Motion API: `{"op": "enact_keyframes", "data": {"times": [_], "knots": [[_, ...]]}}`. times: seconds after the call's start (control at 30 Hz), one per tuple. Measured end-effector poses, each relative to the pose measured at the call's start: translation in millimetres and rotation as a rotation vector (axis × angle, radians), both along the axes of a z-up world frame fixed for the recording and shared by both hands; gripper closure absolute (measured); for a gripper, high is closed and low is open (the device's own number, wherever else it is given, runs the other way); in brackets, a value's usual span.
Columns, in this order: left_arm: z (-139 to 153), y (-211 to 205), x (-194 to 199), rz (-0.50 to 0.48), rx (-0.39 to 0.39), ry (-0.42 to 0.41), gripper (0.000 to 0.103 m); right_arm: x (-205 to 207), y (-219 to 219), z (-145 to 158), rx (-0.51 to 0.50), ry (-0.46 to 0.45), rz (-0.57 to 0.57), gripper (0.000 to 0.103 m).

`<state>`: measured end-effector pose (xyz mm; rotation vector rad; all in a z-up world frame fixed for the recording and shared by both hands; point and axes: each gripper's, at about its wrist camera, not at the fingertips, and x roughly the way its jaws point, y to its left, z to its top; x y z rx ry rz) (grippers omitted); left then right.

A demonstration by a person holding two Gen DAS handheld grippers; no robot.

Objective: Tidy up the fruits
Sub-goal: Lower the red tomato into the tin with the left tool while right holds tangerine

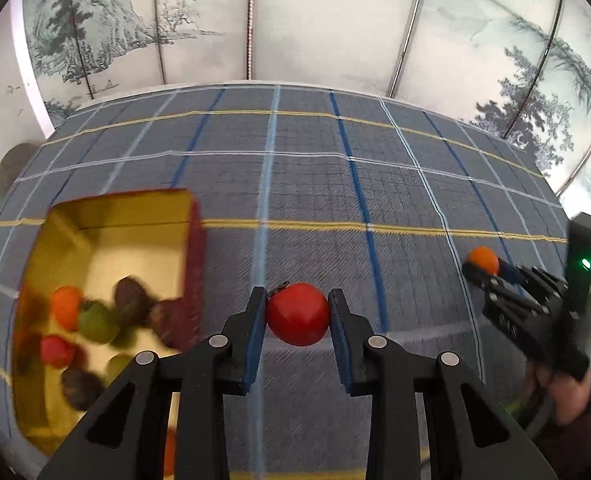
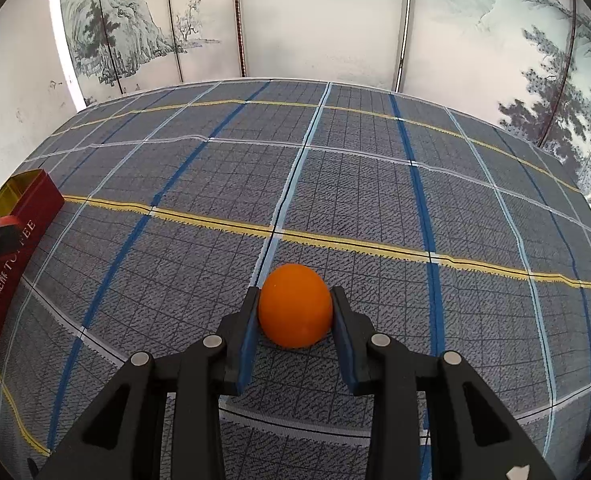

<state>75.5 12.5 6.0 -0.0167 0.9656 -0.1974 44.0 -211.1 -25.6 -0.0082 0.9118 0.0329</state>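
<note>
Left gripper (image 1: pixel 297 314): its fingers are closed on a red tomato (image 1: pixel 297 314), one blue pad on each flank, so the round fruit sits centred and cannot roll out.
Red tomato: carried above the checked cloth of the table (image 1: pixel 375 184), just right of the box; its small dried stem points up and left, free of the pads.
Box (image 1: pixel 193 248): red outside, gold inside, open on top and standing to the left, so fruit can be dropped in from above.
Box contents: an orange fruit, a green one, a small red one and several dark brown ones lie loose on the gold floor (the blur hides an exact count).
Right gripper (image 2: pixel 295 308): its fingers are shut around an orange fruit (image 2: pixel 295 306), gripped at its widest part.
Orange fruit: low over the cloth, well apart from the box; whether it touches the cloth I cannot tell.
Person: a hand (image 1: pixel 563 392) in a dark sleeve holds the right gripper's handle.
Step in hand: judged from this, the tomato goes into the box first, with the orange fruit held back until there is room.
</note>
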Motion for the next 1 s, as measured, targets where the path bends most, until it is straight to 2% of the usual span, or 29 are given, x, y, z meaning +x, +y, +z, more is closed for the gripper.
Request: {"op": "enact_keyframes", "data": {"times": [0.23,0.5,0.67,0.8,1.0], "knots": [[11,61,-29,0.045,0.1,-0.049,0.071,0,0,0,-0.002,0.0,0.0,0.07],[-12,110,-29,0.134,0.119,0.004,0.071,0,0,0,-0.007,0.0,0.0,0.07],[-23,119,-27,0.138,0.119,0.025,0.071,-1,0,0,-0.008,0.0,-0.001,0.07],[-25,120,-26,0.136,0.142,0.012,0.071,-1,0,0,-0.009,0.0,-0.001,0.07],[-26,124,-22,0.147,0.134,0.018,0.07,-1,0,0,-0.011,0.0,-0.001,0.07]]}}
